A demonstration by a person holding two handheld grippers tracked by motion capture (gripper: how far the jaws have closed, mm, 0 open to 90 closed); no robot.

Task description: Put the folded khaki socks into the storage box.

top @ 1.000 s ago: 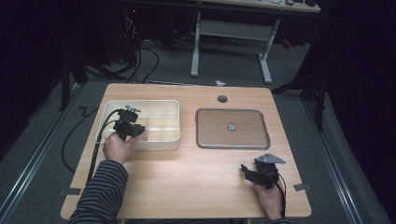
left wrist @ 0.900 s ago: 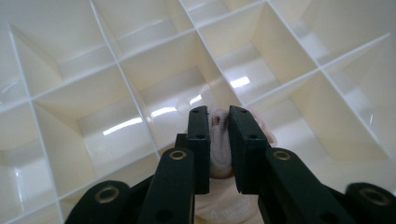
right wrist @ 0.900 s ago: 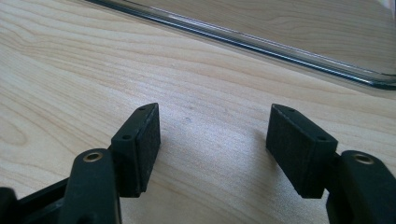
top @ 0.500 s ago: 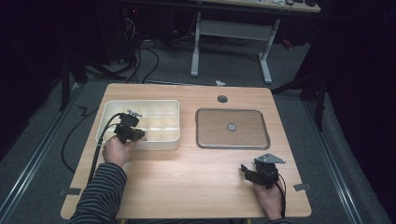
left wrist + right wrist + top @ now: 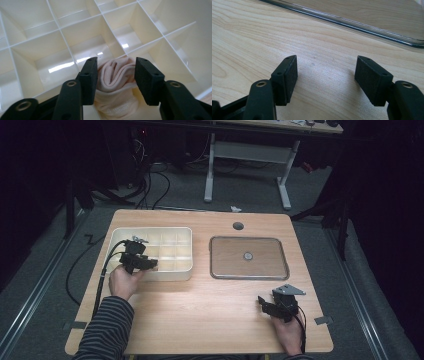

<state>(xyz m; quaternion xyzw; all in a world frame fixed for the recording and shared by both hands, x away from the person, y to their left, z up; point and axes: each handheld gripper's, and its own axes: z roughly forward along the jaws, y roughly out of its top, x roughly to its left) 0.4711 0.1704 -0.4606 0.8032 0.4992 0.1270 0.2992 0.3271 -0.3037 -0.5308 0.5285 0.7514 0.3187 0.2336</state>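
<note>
While the left claw (image 5: 152, 264) hangs over the divided box (image 5: 172, 270) near the bench's (image 5: 200, 320) left edge, the right claw (image 5: 261, 302) rests near the front right corner | left gripper view: jaws just opened, rolled sock (image 5: 116, 82) loose between them in a near compartment | right gripper view: jaws apart, gripping nothing, over bare wood beside the tray (image 5: 367, 25).

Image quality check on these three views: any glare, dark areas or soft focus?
High view: table evenly lit, surroundings nearly black, picture slightly soft. Left gripper view: bright glare streaks on the glossy organizer box; rolled sock sharp enough to show knit ribs, faint print at its base unreadable. Right gripper view: wood grain crisp, soft shadows under the jaws, thin highlight along the tray rim.
</note>
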